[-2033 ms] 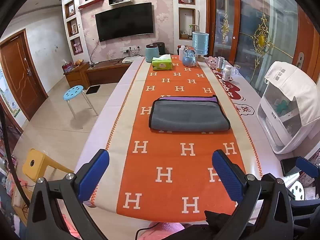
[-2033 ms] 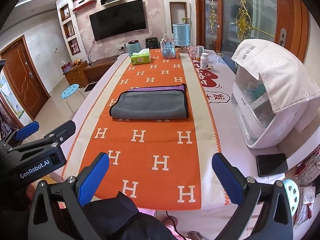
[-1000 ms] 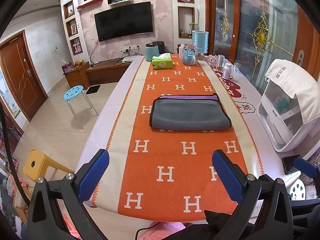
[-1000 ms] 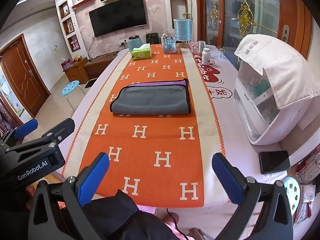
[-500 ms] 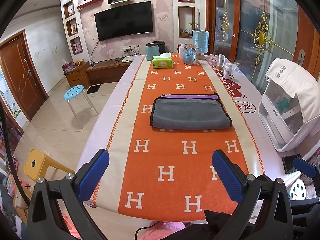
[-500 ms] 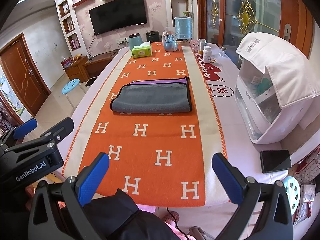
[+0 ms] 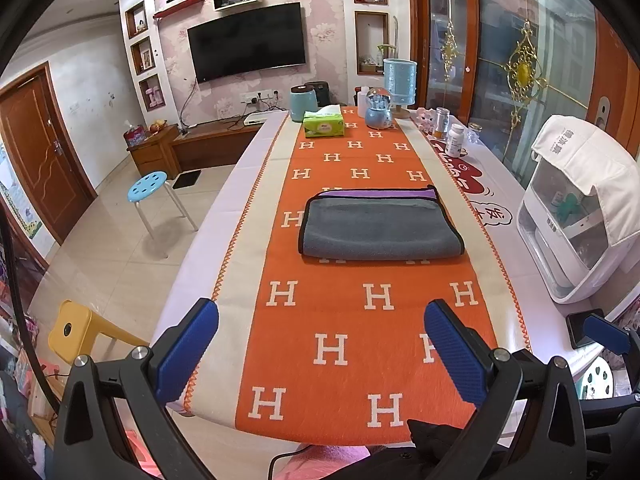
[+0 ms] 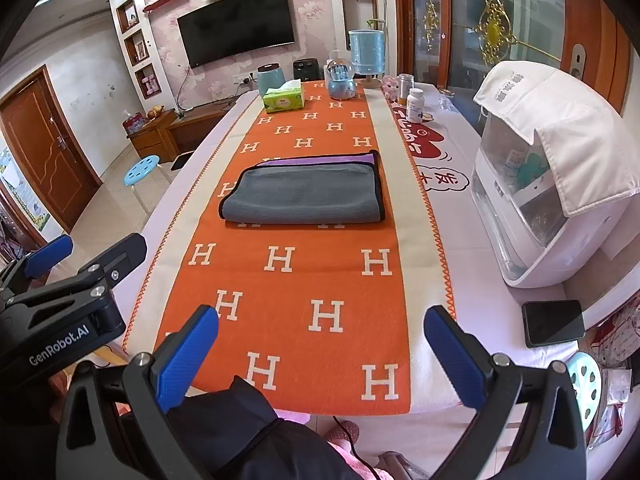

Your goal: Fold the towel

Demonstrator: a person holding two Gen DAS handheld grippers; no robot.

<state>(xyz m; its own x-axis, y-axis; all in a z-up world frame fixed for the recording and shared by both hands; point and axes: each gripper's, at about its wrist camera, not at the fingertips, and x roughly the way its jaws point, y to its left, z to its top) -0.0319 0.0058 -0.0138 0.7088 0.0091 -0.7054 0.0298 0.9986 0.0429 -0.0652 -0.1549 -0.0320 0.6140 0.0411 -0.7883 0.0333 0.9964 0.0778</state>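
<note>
A grey towel [image 7: 378, 229] with a purple strip along its far edge lies folded flat on the orange runner [image 7: 372, 320] in the middle of the table. It also shows in the right wrist view [image 8: 306, 196]. My left gripper [image 7: 320, 344] is open and empty, held back over the table's near edge, well short of the towel. My right gripper [image 8: 320, 346] is open and empty, also at the near edge. The left gripper's body shows at the left of the right wrist view [image 8: 68, 320].
A white appliance [image 8: 536, 176] under a white cloth stands at the table's right side, with a black phone [image 8: 554, 322] near it. A green tissue box [image 7: 323, 125], jars and bottles [image 7: 455, 140] stand at the far end. Blue [image 7: 147, 186] and yellow [image 7: 76, 332] stools stand on the floor at left.
Both grippers have drifted back slightly from the table and stayed open. The towel has not moved.
</note>
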